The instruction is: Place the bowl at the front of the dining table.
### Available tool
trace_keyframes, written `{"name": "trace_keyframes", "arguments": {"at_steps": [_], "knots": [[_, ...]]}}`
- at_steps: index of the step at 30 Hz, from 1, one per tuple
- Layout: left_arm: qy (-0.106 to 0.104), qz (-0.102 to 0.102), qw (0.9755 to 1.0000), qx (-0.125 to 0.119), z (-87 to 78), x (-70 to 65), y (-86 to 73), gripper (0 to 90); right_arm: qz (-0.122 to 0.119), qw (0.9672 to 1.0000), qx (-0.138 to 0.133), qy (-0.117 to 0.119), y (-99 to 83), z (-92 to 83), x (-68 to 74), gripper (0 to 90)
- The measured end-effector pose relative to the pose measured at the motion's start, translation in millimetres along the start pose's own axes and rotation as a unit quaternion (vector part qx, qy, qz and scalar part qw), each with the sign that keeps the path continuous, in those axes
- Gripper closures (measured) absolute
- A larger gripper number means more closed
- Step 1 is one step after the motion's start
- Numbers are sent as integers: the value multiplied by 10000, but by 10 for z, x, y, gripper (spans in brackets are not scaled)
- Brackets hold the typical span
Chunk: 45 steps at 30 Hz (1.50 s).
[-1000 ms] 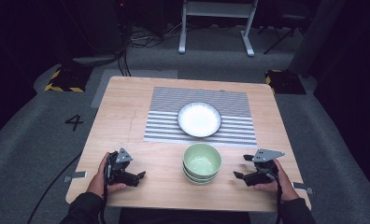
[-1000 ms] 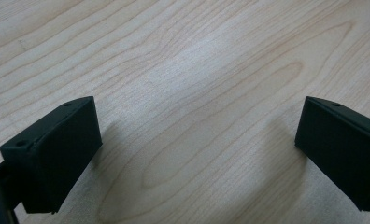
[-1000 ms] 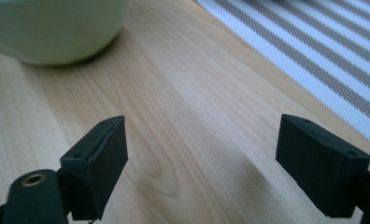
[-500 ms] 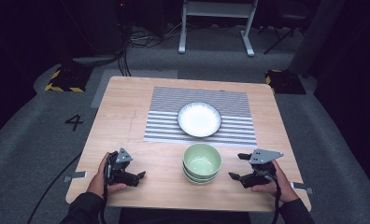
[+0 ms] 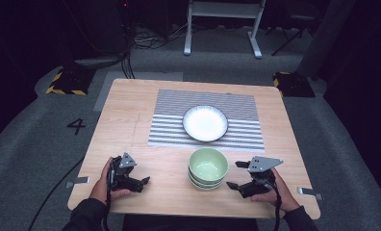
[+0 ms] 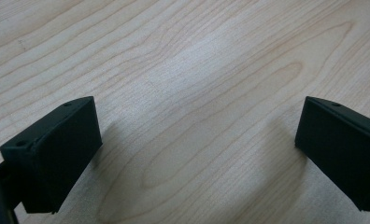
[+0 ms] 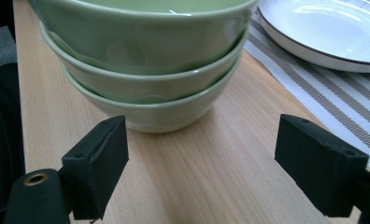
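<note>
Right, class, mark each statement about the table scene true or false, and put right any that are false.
1. The green bowls form a stack of three. True.
2. The white plate sits on the bare wood. False: it rests on the striped placemat.
3. The right gripper is open, its fingers apart with the bowl stack just ahead. True.
4. The left gripper is shut on a bowl. False: it is open, with bare wooden table between its fingers.
5. The bowl stack stands on the placemat. False: it stands on the wood, nearer the person than the placemat.
</note>
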<state>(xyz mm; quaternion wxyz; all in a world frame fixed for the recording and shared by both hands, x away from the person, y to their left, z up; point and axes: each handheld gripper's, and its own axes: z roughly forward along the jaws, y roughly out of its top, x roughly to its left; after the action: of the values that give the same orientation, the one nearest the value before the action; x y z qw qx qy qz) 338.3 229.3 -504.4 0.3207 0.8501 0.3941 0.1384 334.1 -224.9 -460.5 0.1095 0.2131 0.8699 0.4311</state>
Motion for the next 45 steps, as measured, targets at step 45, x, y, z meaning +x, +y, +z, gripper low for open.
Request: {"name": "trace_keyframes", "arguments": {"at_steps": [45], "knots": [[3, -1, 10000, -1, 0, 0, 0, 4, -888, 9940, -102, 628, 586, -50, 293, 179]]}}
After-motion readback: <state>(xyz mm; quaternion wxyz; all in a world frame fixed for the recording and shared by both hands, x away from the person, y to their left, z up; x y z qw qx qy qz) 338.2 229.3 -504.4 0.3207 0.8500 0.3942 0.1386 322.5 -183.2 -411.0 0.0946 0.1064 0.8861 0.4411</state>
